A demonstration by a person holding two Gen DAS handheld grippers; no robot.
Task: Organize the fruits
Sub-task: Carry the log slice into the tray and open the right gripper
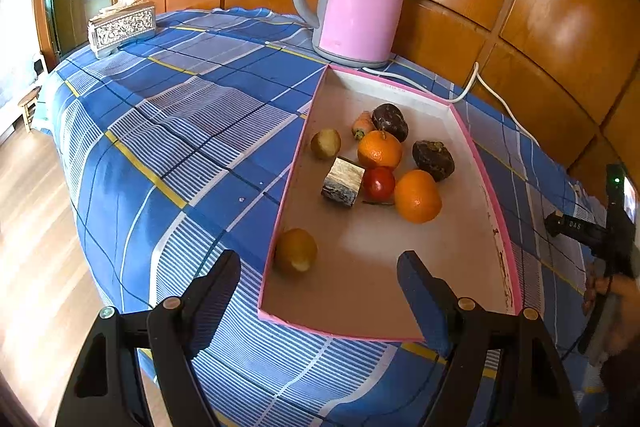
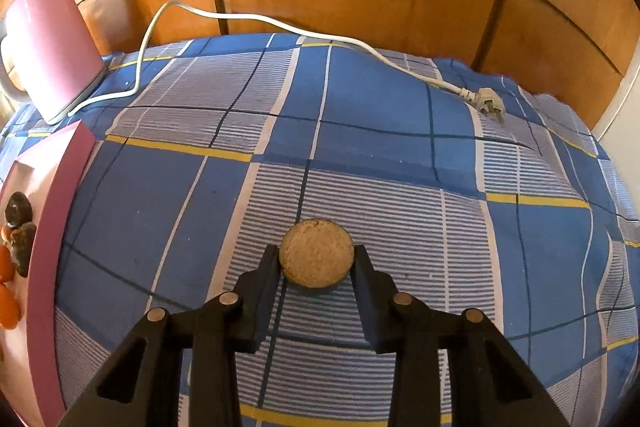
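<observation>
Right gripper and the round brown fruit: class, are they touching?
Touching. The right wrist view shows the right gripper with both fingers pressed against the round brown fruit.

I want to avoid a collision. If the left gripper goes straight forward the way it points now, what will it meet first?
The left gripper is open and points into the pink tray. Its line runs over bare tray floor first, so probably the wood block or the red fruit comes first; depth is unclear.

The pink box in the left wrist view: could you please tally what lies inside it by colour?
Inside the pink box:
Orange: 3, two oranges and a small carrot-like piece
Dark brown: 2
Yellow-brown: 2
Red: 1
Grey-white block: 1
Total: 9
</observation>
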